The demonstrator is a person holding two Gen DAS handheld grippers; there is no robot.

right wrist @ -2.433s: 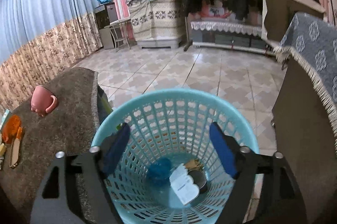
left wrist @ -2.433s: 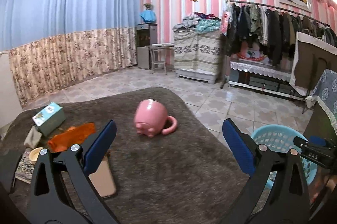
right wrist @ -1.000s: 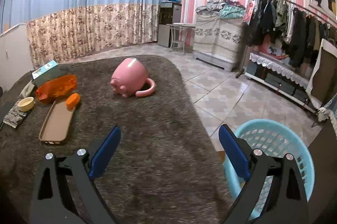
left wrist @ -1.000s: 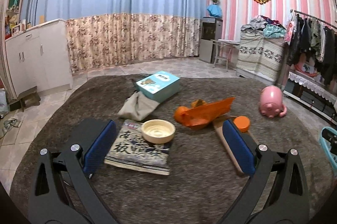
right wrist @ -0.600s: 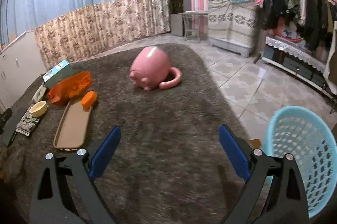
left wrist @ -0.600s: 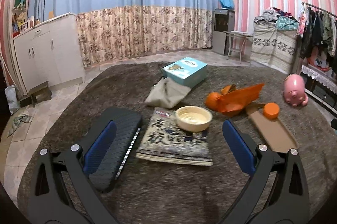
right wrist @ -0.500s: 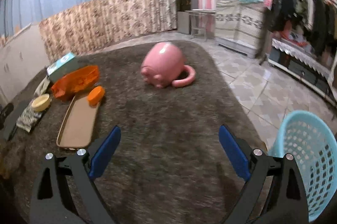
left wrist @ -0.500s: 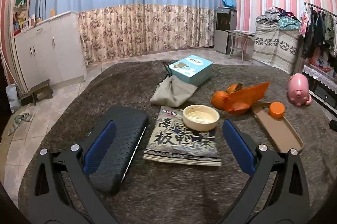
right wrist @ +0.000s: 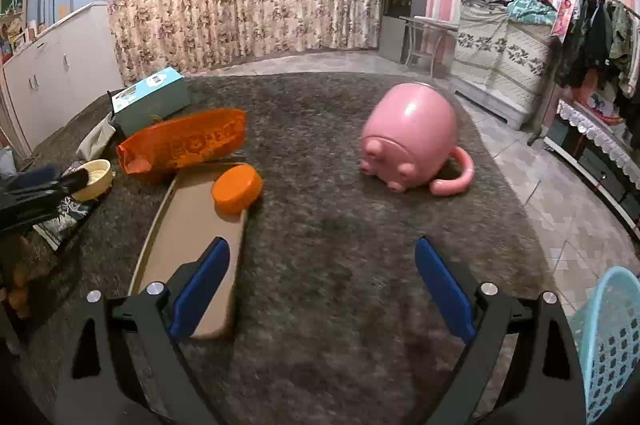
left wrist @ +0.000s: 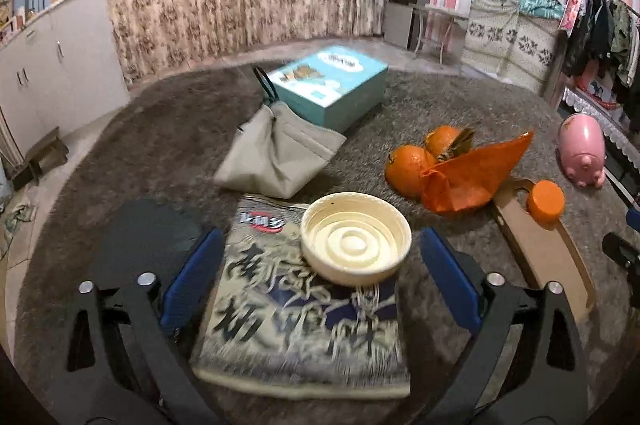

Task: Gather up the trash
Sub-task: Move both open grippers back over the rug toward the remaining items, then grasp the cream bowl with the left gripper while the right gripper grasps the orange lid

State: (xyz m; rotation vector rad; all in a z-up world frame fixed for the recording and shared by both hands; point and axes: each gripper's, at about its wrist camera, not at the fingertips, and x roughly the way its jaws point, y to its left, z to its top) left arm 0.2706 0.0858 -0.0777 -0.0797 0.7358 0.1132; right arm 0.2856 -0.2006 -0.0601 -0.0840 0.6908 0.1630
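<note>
My left gripper (left wrist: 318, 275) is open and empty, its blue pads either side of a cream plastic lid (left wrist: 355, 238) that lies on a printed packet (left wrist: 304, 321). An orange cap (left wrist: 545, 201) rests on a tan tray (left wrist: 548, 257). An orange bag (left wrist: 472, 173) with tangerines (left wrist: 408, 167) lies beyond. My right gripper (right wrist: 320, 285) is open and empty over the grey rug (right wrist: 328, 265), near the tan tray (right wrist: 188, 249) and orange cap (right wrist: 237, 188). The blue basket (right wrist: 612, 341) is at the lower right.
A pink pig mug (right wrist: 412, 137) lies on its side on the rug. A teal box (left wrist: 330, 81), a grey pouch (left wrist: 280, 149) and a black case (left wrist: 144, 245) lie around the packet. White cabinets (left wrist: 52, 65) stand at the left; tiled floor (right wrist: 560, 193) at the right.
My left gripper has swung left from the pig mug and closed in low on the cream lid. My right gripper left the basket and moved over the rug toward the tray.
</note>
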